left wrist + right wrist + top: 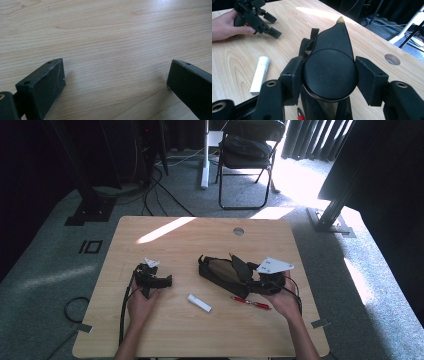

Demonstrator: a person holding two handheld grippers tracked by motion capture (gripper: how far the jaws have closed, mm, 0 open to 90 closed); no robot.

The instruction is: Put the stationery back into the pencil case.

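Your right claw (329, 75) is clamped on the black pouch (222, 270): in the right gripper view both pads press against its round, flat end cap, one on each side. The pouch is a dark, tube-like case with a smooth matte cap and a pointed black flap that rises beyond it, tipped with a small yellowish tab. In the high view its body shows a brownish panel framed in black, and it lies on the counter (170, 335) right of the middle, slanting away from your right hand (282, 300) toward the centre. Whether anything is inside it you cannot tell from here.

Your left claw (115, 77) stands open, with bare wood between its jaws, and rests left of the middle in your left hand (142, 302), well apart from the pouch.

A white cylinder (199, 303) lies between the two claws, nearer your edge. A red pen (250, 303) lies just beside the pouch on its near side, close to your right hand.

The far half of the counter is open, with a round cable hole (238, 231) near its far edge and a sunlit streak to the left of that. The near strip in front of your forearms is also free. A folding chair (247, 155) stands on the carpet beyond the counter.
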